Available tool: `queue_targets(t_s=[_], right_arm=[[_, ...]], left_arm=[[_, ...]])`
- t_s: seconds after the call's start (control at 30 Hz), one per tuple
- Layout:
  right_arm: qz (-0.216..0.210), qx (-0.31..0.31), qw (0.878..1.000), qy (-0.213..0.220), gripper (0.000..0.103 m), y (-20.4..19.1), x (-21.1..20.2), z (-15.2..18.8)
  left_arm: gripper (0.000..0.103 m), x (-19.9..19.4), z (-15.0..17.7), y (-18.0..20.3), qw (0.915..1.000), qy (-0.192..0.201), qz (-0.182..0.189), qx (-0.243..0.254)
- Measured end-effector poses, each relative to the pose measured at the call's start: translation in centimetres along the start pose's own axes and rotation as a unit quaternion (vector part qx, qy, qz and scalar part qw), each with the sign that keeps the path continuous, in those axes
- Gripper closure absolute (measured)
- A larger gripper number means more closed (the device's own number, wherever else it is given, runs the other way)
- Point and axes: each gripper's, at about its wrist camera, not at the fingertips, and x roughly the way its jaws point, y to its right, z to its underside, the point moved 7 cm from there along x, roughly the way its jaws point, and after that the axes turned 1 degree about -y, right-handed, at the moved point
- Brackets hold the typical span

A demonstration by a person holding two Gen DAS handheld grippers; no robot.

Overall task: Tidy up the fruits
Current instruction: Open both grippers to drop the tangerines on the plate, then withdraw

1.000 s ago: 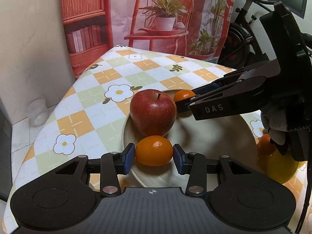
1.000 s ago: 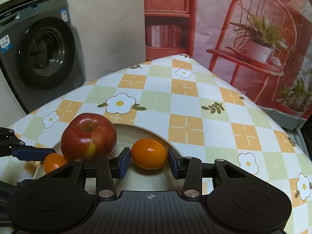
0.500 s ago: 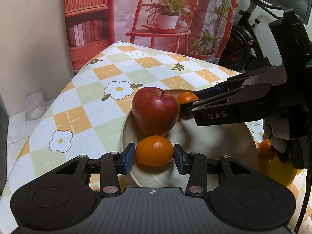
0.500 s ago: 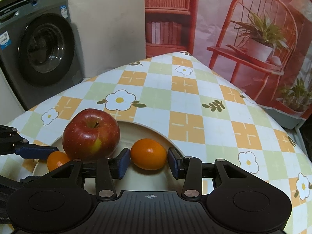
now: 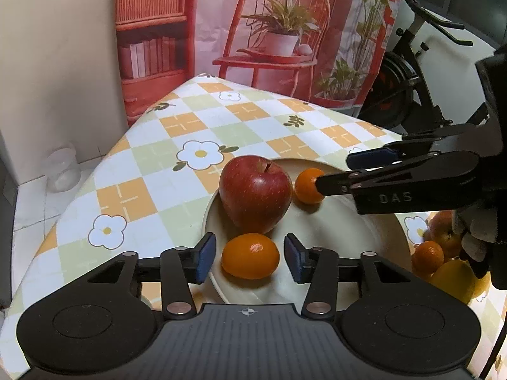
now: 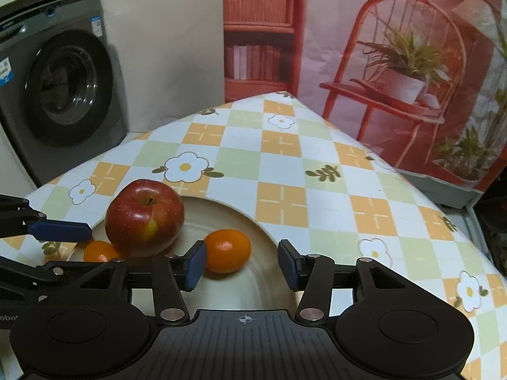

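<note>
While both grippers have just been opening, the left gripper [image 5: 250, 258] brackets a mandarin [image 5: 250, 256] on the plate [image 5: 342, 231] without pad contact. Behind it stands the apple [image 5: 255, 193]. Beyond, the right gripper [image 6: 242, 264] stands parted, a second mandarin [image 6: 227, 250] just beside its left pad.

My left gripper [image 5: 250, 258] has just been opening: its pads, earlier pressed on the near mandarin [image 5: 250, 256], now stand clear on both sides, the fruit resting on the plate [image 5: 332, 221]. My right gripper [image 6: 242, 266] has likewise been opening and has drawn back slightly; the far mandarin [image 6: 227, 250] now lies by its left pad, a gap at the right pad.
</note>
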Motion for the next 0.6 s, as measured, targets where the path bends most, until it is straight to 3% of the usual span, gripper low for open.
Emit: queue_targets(t_s=[0.3,0.43,0.6], right_arm=[[0.022,0.033,0.999,0.020,0.044,1.4,-3.8,1.3],[0.027,0.054,0.998,0.035,0.030,2.1,-5.9,2.1],[0.045,0.077,0.995,0.045,0.024,3.2,-8.3,3.5]], left_arm=[[0.050,-2.1,-0.6,1.1,0.9998,0.017,-0.006,0.012],[0.041,-3.1,-0.8,1.6,0.9995,0.025,-0.012,0.018],[0.030,-4.1,-1.0,2.2,0.9989,0.032,-0.021,0.026]])
